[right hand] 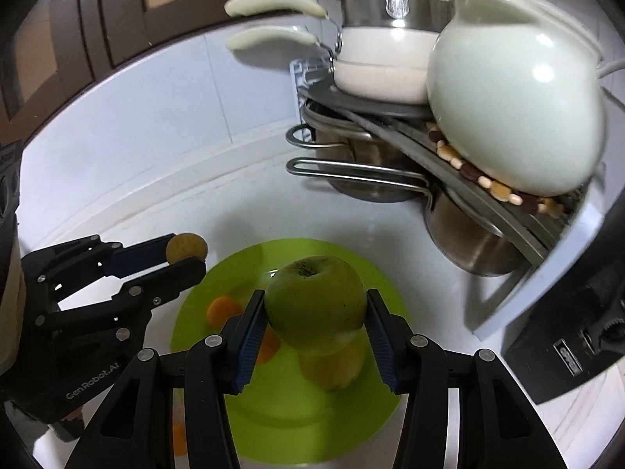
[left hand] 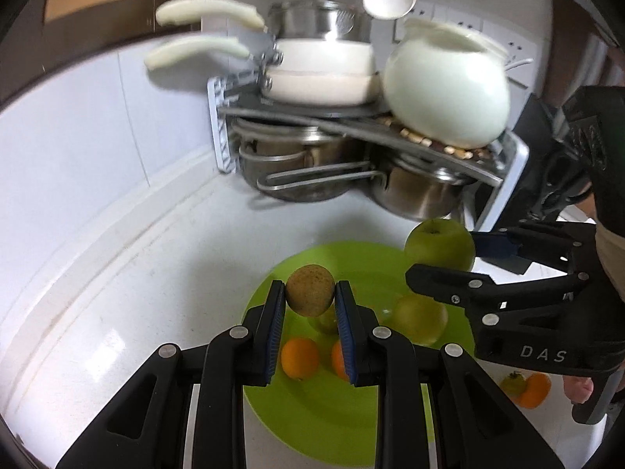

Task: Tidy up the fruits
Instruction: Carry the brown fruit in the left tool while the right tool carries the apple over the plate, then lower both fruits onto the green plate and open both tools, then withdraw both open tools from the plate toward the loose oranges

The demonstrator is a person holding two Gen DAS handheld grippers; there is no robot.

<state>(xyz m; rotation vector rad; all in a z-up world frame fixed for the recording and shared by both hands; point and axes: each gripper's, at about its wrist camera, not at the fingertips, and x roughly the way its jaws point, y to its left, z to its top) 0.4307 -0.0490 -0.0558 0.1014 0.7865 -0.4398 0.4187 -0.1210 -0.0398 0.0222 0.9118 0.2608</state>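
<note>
Left gripper [left hand: 310,297], seen from the left wrist camera, pinches a brown kiwi [left hand: 310,290] between its blue pads, held above the green plate [left hand: 312,422] on the white counter [left hand: 117,273]. On the plate lie two oranges [left hand: 300,357] and a yellow-green apple [left hand: 420,318]; a second pale fruit sits partly hidden under the kiwi. At right, the right gripper [left hand: 449,258] clamps a green apple [left hand: 439,244] above the plate's far right edge. Two small fruits [left hand: 527,387] rest on the counter beyond the plate's right rim. From the right wrist camera, the right gripper [right hand: 314,312] closes on the green apple [right hand: 314,305], stem end up, over the plate [right hand: 312,430], with a yellow-green fruit [right hand: 332,367] directly beneath. The left gripper [right hand: 187,256] at left holds the kiwi [right hand: 186,247] over the plate's left rim. A pot rack [right hand: 390,117] with a white jug [right hand: 515,105] stands behind.
</note>
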